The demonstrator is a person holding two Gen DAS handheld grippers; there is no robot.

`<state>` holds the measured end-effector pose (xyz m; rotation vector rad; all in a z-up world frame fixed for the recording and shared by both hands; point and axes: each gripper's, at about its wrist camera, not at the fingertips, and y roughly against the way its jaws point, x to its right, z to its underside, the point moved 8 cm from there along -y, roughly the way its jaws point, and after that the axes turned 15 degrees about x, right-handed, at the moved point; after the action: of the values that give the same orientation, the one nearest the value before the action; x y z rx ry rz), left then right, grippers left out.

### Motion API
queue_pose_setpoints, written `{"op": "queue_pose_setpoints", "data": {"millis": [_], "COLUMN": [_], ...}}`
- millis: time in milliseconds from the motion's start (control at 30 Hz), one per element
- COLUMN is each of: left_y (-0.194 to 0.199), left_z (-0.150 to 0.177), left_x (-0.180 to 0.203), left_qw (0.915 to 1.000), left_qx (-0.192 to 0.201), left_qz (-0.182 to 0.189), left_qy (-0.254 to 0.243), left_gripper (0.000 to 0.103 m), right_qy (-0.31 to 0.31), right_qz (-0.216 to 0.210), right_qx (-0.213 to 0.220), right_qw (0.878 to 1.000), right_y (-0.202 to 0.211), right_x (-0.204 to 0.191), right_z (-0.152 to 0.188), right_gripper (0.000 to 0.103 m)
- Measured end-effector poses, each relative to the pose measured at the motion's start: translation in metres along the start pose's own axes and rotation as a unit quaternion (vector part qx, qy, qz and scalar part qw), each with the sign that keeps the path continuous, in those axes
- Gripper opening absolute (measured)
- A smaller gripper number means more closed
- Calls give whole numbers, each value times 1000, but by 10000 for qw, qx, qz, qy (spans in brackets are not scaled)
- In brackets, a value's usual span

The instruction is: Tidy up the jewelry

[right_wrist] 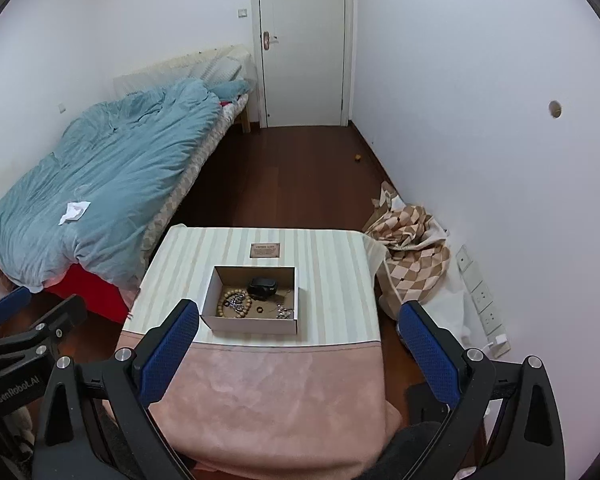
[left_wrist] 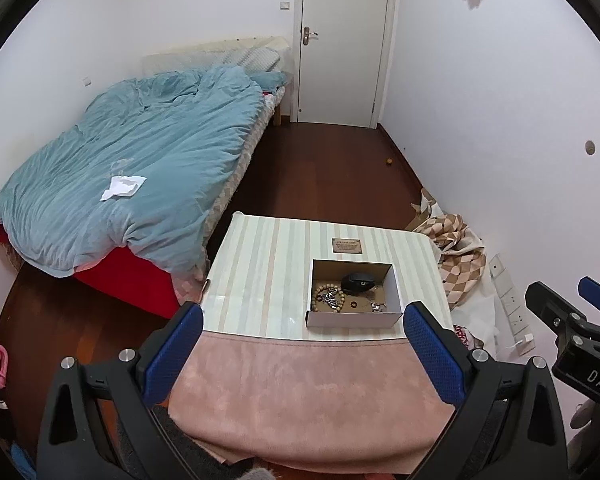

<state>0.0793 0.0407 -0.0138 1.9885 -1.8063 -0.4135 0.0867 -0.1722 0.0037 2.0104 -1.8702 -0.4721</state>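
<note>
An open cardboard box [left_wrist: 354,319] [right_wrist: 256,326] stands on a small table [left_wrist: 260,264] [right_wrist: 332,276] with a striped cover. Inside lie a wooden bead bracelet [left_wrist: 320,292] [right_wrist: 225,300], a black case [left_wrist: 357,282] [right_wrist: 262,286], a small black ring [left_wrist: 353,304] [right_wrist: 259,310] and silvery chain pieces [left_wrist: 332,295] [right_wrist: 283,313]. My left gripper [left_wrist: 303,316] is open and empty, high above the near side of the table. My right gripper [right_wrist: 299,314] is open and empty beside it. Each gripper shows at the edge of the other's view.
A pink cloth [left_wrist: 312,396] [right_wrist: 268,400] covers the table's near half. A small brown card [left_wrist: 347,246] [right_wrist: 265,250] lies behind the box. A bed with a blue duvet [left_wrist: 140,168] [right_wrist: 100,184] stands left. A checkered blanket [left_wrist: 460,264] [right_wrist: 412,248] lies on the floor right.
</note>
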Motion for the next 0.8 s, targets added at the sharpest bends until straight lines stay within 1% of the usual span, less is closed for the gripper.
{"op": "queue_pose_setpoints", "data": {"millis": [233,433,567,600,800], "left_y": [31,38,29,26,0], "left_z": [-10,-8,-5,-4,-1], "left_x": [10,14,15,15,17], "left_qw": [9996,9995,9997,9997,9996], "left_qx": [164,121,5,-4,-109], "left_qz": [119,177,147,130,-54], "left_qy": [-204,-230,-200,-191,-274], "left_gripper": [102,102,102,102,102], "right_qy": [-12,-59,-57,-62,-100], "right_qz": [1,42,132,148,181], "right_qx": [148,107,11,-13,-157], "right_qw": [9999,9999,9999,9999,9997], "right_y": [37,47,36,32,0], "right_x": [2,5,9,10,12], "right_z": [-8,-3,2,2,4], "right_gripper": [101,101,102,103,103]}}
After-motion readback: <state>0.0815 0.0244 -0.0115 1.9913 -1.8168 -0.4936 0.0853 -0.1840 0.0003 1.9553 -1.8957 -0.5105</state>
